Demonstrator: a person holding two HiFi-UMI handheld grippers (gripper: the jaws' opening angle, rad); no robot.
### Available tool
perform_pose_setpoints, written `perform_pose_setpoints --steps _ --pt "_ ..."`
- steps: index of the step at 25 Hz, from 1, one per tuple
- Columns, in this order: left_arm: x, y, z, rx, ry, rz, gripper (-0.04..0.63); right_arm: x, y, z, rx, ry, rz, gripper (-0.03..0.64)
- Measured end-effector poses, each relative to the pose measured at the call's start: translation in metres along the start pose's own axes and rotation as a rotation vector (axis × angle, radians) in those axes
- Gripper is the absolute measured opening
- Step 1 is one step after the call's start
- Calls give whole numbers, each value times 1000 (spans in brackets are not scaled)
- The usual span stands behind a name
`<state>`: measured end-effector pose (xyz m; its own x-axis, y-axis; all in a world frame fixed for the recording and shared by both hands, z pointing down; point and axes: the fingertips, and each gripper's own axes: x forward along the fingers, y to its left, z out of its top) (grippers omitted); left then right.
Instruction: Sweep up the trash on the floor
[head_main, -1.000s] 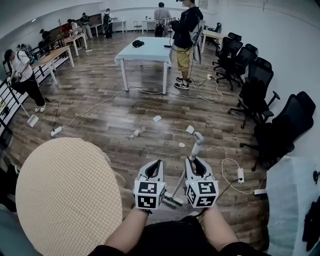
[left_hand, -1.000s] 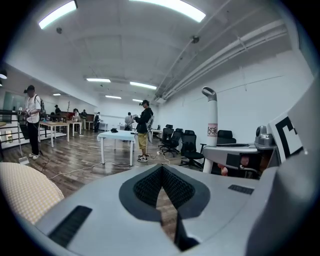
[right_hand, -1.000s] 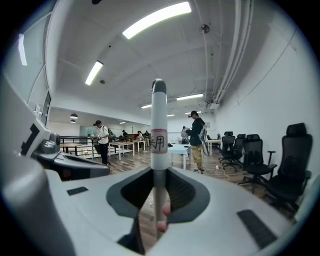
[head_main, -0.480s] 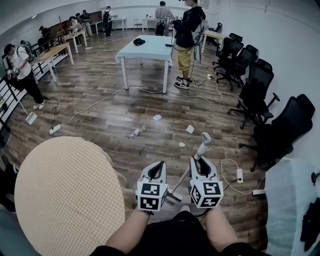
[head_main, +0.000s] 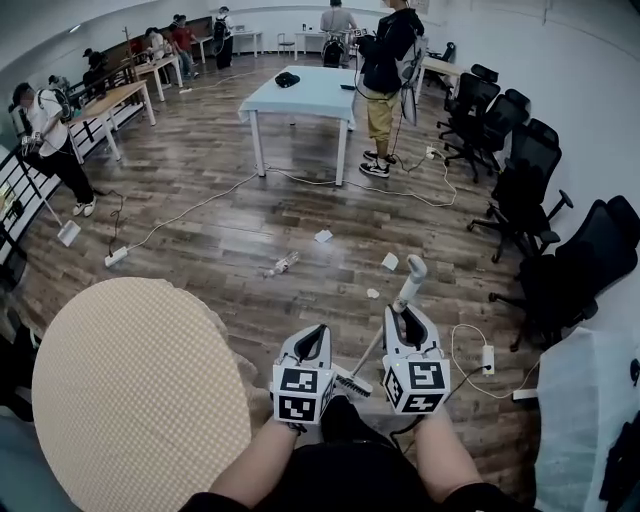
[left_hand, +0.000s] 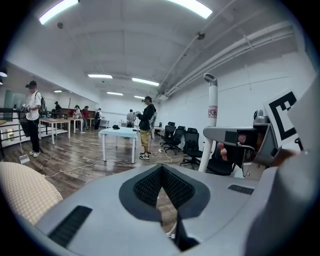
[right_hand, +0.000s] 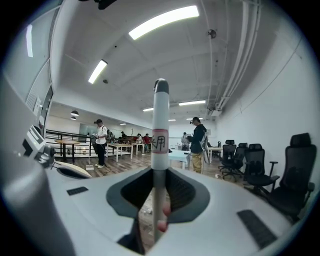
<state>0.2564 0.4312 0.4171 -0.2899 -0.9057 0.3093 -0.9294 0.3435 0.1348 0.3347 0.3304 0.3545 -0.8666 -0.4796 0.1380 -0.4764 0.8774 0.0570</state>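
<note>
We logged the right gripper (right_hand: 159, 192) clamped on the broom (right_hand: 160, 125), its handle rising between the jaws. Left gripper (left_hand: 161, 169) jaws together, empty. Trash (head_main: 283, 264) lay ahead.

The right gripper (head_main: 405, 318) clasps a white-handled broom (head_main: 409, 283); its dark bristle head (head_main: 350, 382) lies between that gripper and the left gripper (head_main: 316, 335). Ahead of both, scraps of white paper trash (head_main: 390, 261) dot the brown wooden floor (head_main: 200, 230). A round beige woven disc (head_main: 140, 390) fills the space left of the left gripper.
</note>
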Motion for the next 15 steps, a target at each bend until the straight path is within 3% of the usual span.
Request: perform_pose_setpoints --steps 15 --pt "132 41 61 40 36 23 -5 132 -64 -8 71 69 30 92"
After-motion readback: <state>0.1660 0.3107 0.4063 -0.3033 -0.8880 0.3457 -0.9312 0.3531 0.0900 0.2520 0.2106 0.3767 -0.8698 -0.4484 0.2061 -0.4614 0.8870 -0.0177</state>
